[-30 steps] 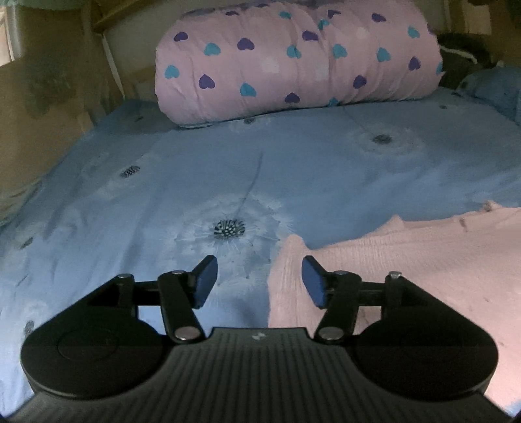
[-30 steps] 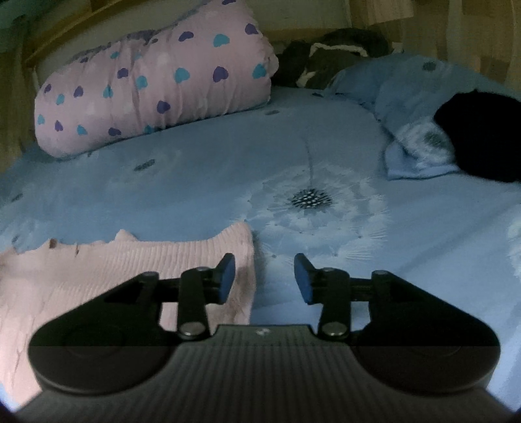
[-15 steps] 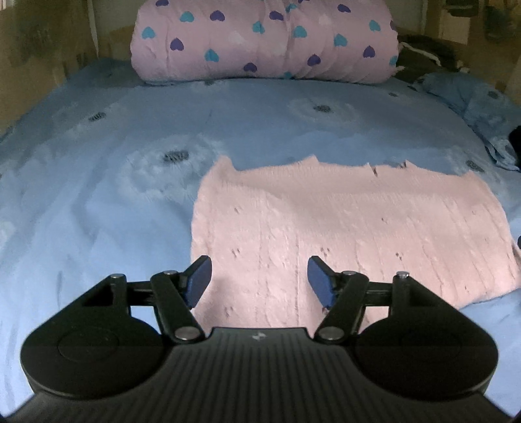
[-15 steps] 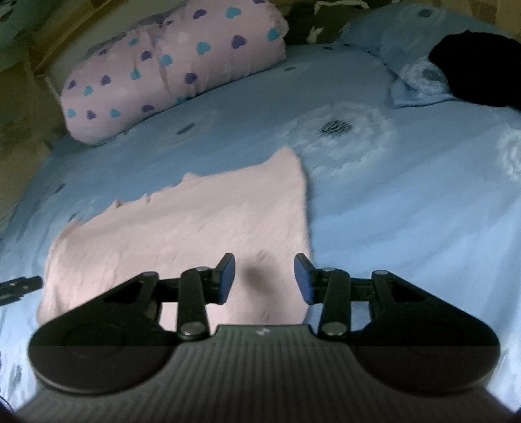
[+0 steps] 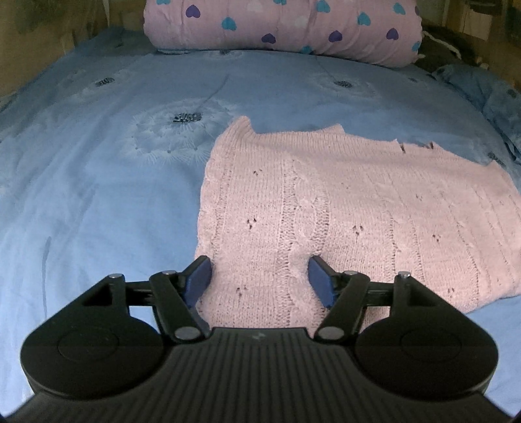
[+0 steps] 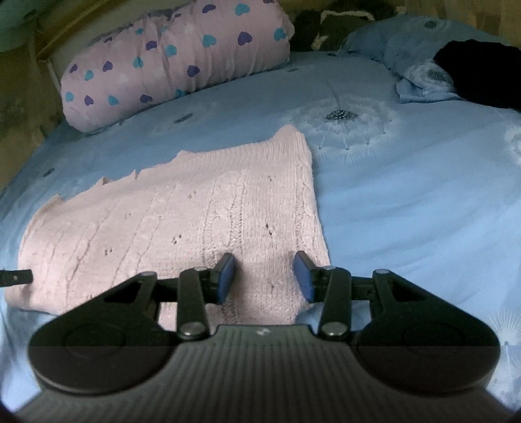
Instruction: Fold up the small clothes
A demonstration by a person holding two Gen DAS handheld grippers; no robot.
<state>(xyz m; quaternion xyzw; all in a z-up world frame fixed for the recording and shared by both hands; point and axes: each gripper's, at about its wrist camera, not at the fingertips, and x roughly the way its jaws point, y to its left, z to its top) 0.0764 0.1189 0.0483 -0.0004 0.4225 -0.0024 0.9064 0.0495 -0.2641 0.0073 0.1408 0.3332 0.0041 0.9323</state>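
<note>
A pale pink knitted garment [image 5: 342, 208] lies flat on the blue bedsheet [image 5: 97, 195]. My left gripper [image 5: 259, 281] is open, its blue pads straddling the garment's near left corner. In the right wrist view the same garment [image 6: 182, 221] spreads to the left, and my right gripper [image 6: 263, 276] is open over its near right corner. The tip of the left gripper shows at the left edge of the right wrist view [image 6: 16, 276]. Whether the pads touch the knit cannot be told.
A pink rolled quilt with heart print [image 5: 280, 29] lies across the head of the bed, also in the right wrist view [image 6: 176, 61]. A blue pillow [image 6: 390, 42] and a black item [image 6: 478, 78] lie at the right. Dark clothes [image 6: 332, 29] sit behind.
Both grippers drew back toward the near edge of the garment and then lowered over its two near corners. Both stayed open. The garment has not moved.
</note>
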